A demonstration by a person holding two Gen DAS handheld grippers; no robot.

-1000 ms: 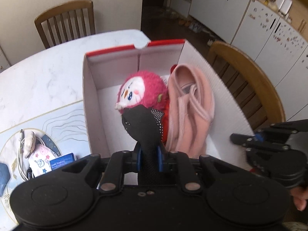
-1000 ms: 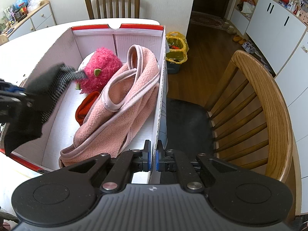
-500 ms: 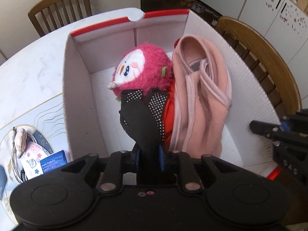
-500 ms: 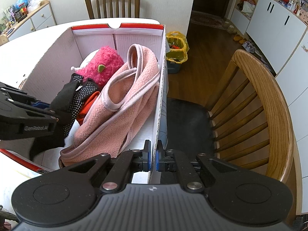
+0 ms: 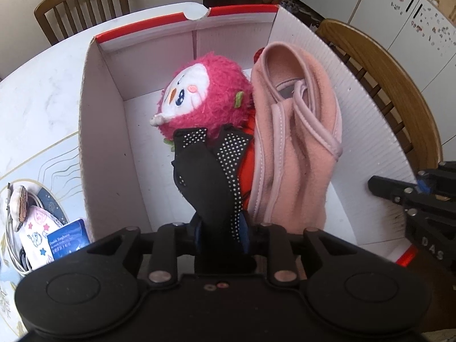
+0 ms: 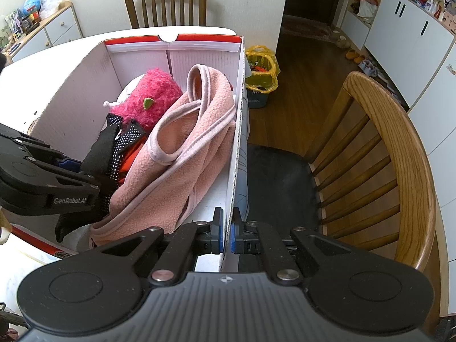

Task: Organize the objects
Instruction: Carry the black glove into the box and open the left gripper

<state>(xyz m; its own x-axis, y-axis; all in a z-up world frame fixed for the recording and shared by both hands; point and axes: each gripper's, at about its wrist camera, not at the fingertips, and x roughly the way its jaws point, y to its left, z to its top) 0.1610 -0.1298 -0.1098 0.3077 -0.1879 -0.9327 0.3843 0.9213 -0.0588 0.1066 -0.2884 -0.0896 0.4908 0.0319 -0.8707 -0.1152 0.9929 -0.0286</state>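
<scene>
Box (image 5: pixel 102 131) on white table (image 5: pixel 42 91)

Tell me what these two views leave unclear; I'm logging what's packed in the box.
- Orange-red item: both views, mostly buried under the black dotted glove and pink fleece; identity unclear.
- Box floor beneath the plush toy: hidden by the contents.
- Blue card: left wrist view, print too small, partly behind the box wall.
- Left gripper fingertips: covered by the glove.
</scene>
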